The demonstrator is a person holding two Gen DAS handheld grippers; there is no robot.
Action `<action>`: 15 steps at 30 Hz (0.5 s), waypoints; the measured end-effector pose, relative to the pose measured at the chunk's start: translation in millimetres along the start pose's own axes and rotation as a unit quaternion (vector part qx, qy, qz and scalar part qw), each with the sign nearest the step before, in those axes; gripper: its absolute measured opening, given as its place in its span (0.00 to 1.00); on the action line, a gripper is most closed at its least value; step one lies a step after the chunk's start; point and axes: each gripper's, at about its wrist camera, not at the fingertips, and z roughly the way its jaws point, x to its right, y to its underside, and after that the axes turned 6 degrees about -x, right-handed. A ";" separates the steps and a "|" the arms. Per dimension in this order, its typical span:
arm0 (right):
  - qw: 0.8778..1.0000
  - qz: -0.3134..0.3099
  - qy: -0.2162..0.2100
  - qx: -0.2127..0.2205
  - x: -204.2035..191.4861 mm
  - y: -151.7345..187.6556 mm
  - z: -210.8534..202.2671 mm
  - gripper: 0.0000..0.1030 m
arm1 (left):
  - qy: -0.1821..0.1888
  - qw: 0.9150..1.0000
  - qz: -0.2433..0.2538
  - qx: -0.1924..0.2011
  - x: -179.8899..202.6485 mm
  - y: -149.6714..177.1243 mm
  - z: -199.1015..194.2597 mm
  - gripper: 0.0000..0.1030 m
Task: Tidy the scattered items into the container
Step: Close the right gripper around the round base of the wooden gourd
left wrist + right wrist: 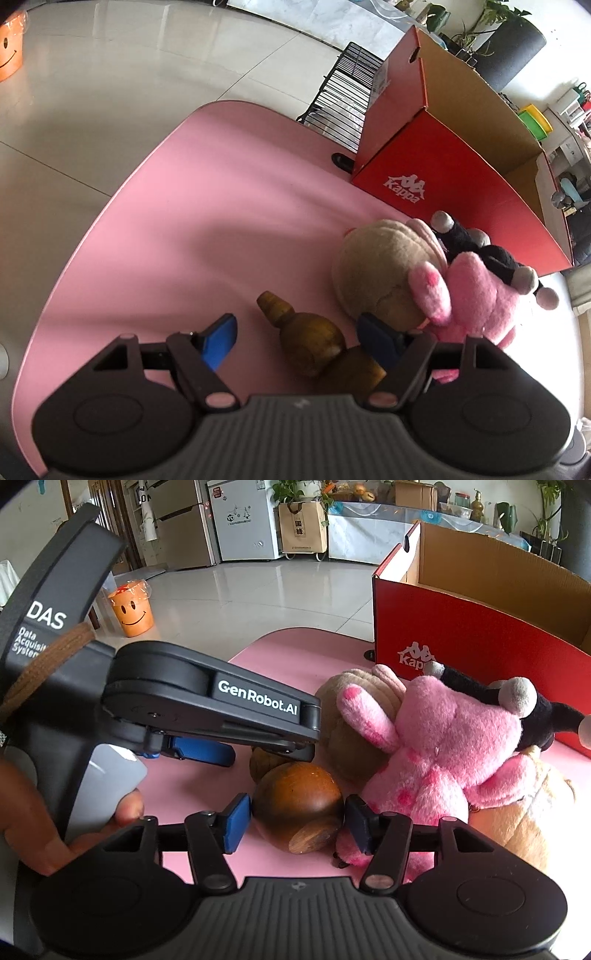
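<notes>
Wooden gourd [299, 801] between both your grippers, on the pink table [184, 221].

Your right gripper [295, 821] clamps the gourd's big bulb, both blue pads touching it. Your left gripper [295, 338] straddles the gourd's narrow end, its pads not visibly pressing. Pink plush [443, 746] and tan plush [376, 269] lie just beside it; the open red box [443, 173] stands behind them.

Glossy tile floor [258, 590], fridge [243, 520], prob. daylight
</notes>
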 end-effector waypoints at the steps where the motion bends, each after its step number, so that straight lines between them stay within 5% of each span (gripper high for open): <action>1: 1.000 0.002 -0.002 -0.001 0.5 0.7 -0.3 0.55 | 0.000 1.000 0.003 0.000 0.7 0.3 0.6 0.71; 15: 1.000 -0.017 -0.004 -0.021 -3.6 9.4 1.3 0.56 | 0.015 0.999 0.033 -0.017 7.5 7.2 1.7 0.69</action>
